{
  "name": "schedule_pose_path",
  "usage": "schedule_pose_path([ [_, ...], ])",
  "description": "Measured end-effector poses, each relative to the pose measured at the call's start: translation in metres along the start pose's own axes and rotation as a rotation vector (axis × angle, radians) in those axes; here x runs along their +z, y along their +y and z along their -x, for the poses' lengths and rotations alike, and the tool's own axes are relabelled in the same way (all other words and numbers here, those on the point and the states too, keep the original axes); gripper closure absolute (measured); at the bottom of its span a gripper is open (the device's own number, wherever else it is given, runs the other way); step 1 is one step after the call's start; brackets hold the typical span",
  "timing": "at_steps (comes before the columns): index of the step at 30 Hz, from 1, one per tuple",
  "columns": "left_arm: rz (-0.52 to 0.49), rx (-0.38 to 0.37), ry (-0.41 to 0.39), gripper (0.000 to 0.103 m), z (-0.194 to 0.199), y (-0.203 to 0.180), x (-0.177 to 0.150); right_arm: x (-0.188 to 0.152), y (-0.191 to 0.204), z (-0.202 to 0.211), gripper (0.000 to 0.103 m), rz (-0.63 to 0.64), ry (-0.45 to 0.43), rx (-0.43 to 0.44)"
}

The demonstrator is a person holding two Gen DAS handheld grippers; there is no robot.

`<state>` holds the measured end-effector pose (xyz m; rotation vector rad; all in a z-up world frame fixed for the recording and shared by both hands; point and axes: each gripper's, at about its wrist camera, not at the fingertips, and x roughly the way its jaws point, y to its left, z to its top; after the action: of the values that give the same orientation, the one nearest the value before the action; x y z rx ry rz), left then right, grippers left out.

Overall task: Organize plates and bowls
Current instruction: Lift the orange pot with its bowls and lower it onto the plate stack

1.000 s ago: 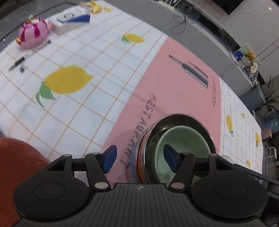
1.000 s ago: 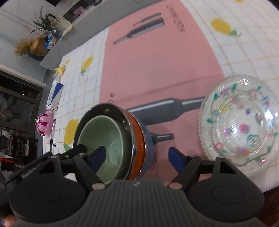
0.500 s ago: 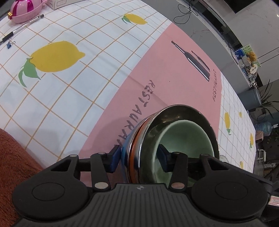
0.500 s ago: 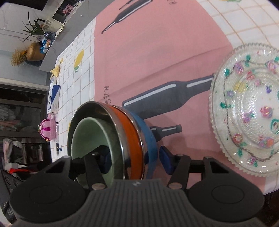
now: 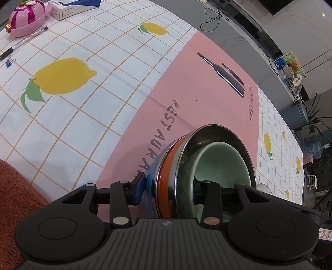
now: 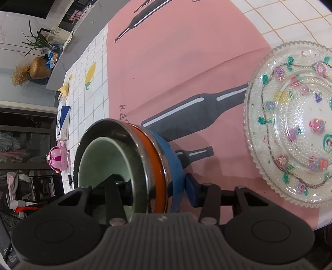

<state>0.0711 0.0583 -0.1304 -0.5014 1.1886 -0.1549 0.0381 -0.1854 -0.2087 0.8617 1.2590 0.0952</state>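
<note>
left tool: your left tool (image 5: 168, 187) is clamped across the wall of the bowl stack (image 5: 207, 164). One blue pad sits outside against the blue bowl, the other finger inside the green bowl.
right tool: your right tool (image 6: 153, 184) is clamped on the same stack (image 6: 128, 157) from the opposite side. Left finger is inside the green bowl, right blue pad (image 6: 192, 192) presses the blue bowl's outer wall.
bowl stack: nested, outermost to innermost: blue bowl (image 6: 173, 157), orange bowl (image 6: 156, 157), steel bowl (image 5: 217, 135), green bowl (image 5: 220, 162). It fills the span between each tool's fingers, tipped on its side so the mouth faces sideways in both views.
stack location: over the pink "RESTAURANT" panel of the tablecloth (image 5: 186, 83) on the surface. Can't tell whether it touches the cloth.
glass plates: two clear floral plates (image 6: 294, 124), smaller nested on larger, lying flat to the right of the right tool, apart from the stack.
far corner: pink teapot-shaped container (image 5: 26, 17), pen (image 5: 22, 40), binder clip (image 5: 9, 62), white-and-blue box (image 5: 72, 7), well apart from the stack.
</note>
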Motion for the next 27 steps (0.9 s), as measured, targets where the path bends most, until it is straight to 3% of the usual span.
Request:
schedule_pose_path([
  [12, -0.061, -0.033, -0.047, 0.057, 0.021, -0.030, -0.007, -0.004, -0.007, 0.038, 0.058, 0.022, -0.053, 0.038],
  [27, -0.206, -0.144, -0.016, 0.057, 0.012, -0.133, -0.034, 0.016, -0.065, 0.148, 0.057, 0.001, -0.185, 0.034],
])
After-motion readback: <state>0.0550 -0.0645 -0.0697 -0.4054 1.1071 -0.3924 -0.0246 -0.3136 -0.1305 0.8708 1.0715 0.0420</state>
